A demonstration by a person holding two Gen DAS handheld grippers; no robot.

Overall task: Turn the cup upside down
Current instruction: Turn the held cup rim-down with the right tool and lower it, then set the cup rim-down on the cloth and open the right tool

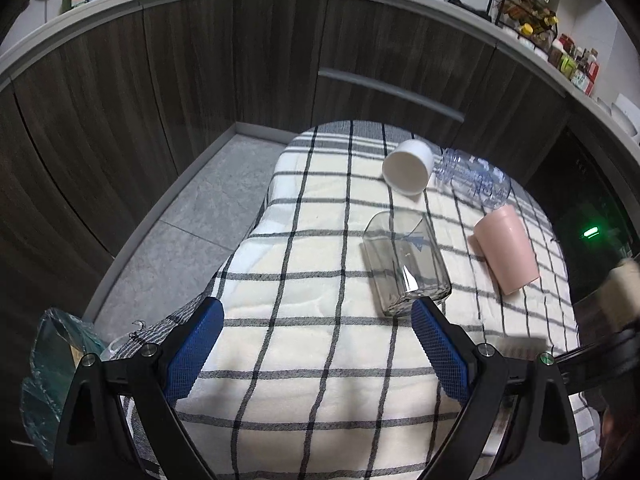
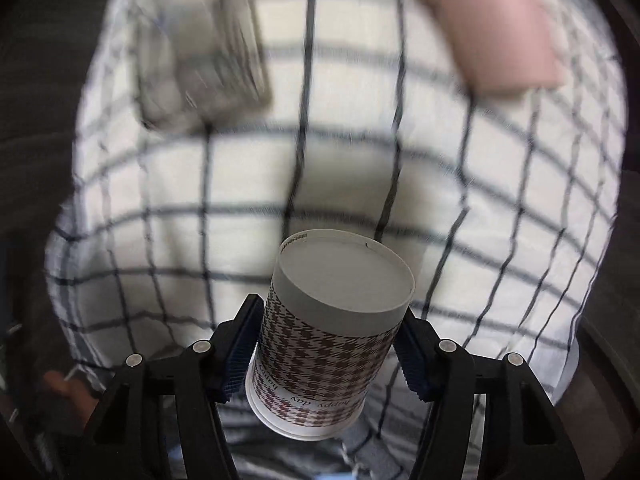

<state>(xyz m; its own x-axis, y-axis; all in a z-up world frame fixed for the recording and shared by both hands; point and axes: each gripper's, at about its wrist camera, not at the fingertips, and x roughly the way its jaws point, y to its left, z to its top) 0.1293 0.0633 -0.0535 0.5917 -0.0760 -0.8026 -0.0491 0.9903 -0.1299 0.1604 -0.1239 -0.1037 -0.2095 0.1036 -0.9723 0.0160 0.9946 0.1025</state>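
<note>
- Right claw (image 2: pixel 326 348) is clamped on the paper cup (image 2: pixel 332 332), base facing away: the flip is under way.
- Next: lower it rim-down onto the checked cloth (image 2: pixel 224 200).
- Left claw (image 1: pixel 318 344) waits with fingers apart.

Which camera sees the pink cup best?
The left wrist view: the pink cup is sharp there, lying on its side on the checked cloth. The right wrist view shows it only as a pink blur at the top right.

Cup (image 2: pixel 324 344): brown-white houndstooth, grey base. Cloth (image 1: pixel 320 344): cream, black checks. Pink tumbler (image 1: pixel 506 248). White cup (image 1: pixel 408 166).
</note>
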